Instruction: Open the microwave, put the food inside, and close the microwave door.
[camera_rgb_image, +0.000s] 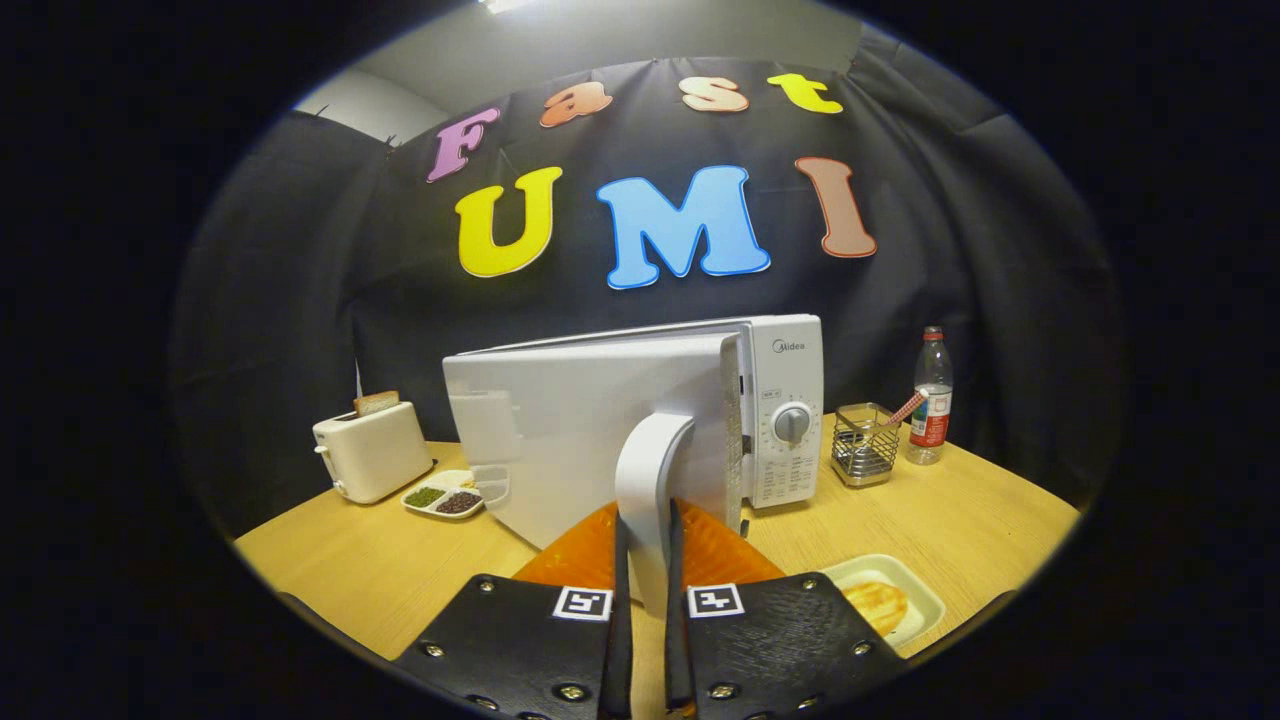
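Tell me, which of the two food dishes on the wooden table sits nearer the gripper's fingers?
The pale rectangular plate with the golden flatbread, just right of the black gripper, which is shut on the white microwave door handle. The divided white dish of beans lies beyond, beside the toaster.

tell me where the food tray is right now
In the gripper view, the food tray lies on the table just right of the gripper, which grips the microwave door handle.

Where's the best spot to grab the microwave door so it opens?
By its curved white handle, taken from the front with a finger on each side. It stands out from the door as a narrow upright bar, and the gripper already pinches it that way.
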